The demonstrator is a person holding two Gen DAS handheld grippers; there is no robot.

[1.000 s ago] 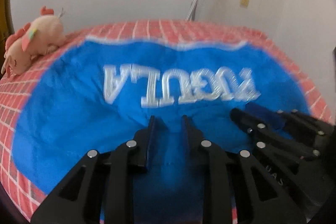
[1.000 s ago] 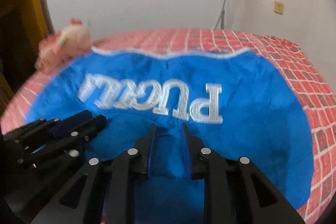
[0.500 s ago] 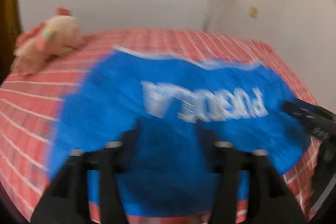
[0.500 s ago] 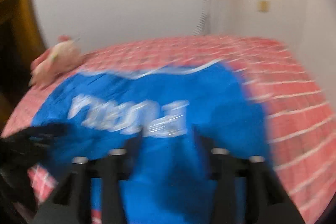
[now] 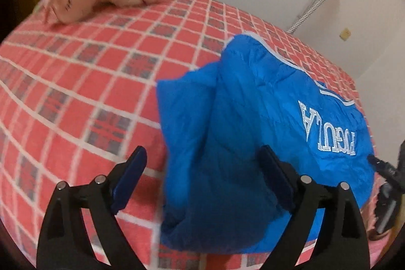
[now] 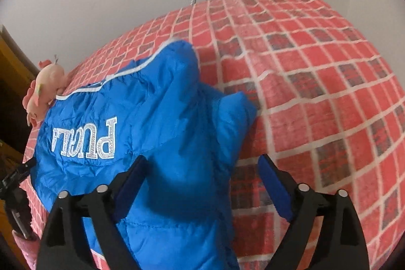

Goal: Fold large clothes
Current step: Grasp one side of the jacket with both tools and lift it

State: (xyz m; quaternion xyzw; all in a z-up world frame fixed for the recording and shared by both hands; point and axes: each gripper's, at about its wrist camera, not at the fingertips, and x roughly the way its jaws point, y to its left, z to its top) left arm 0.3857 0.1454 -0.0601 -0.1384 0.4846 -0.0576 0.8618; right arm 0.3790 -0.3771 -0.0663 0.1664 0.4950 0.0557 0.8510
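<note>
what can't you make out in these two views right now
- Jacket near hem: cut off by the bottom edge behind the left tongs in the left view, and behind the right tongs in the right view.
- White lettering: upside down and creased, so the full word is unclear.
- Plush toy: small at the right view's edge, partly behind the jacket.
- Other tongs: only a dark sliver at the left view's right edge.

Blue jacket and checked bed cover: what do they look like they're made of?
Blue jacket: looks like thin synthetic shell, nylon or polyester, slightly glossy, with fine crinkles and puffy stitched panels that suggest padding; the lettering looks embroidered in silvery thread. Checked bed cover: looks like matte woven fabric, probably cotton or a blend, no sheen, soft wrinkles. Neither is certain from looks alone.
</note>
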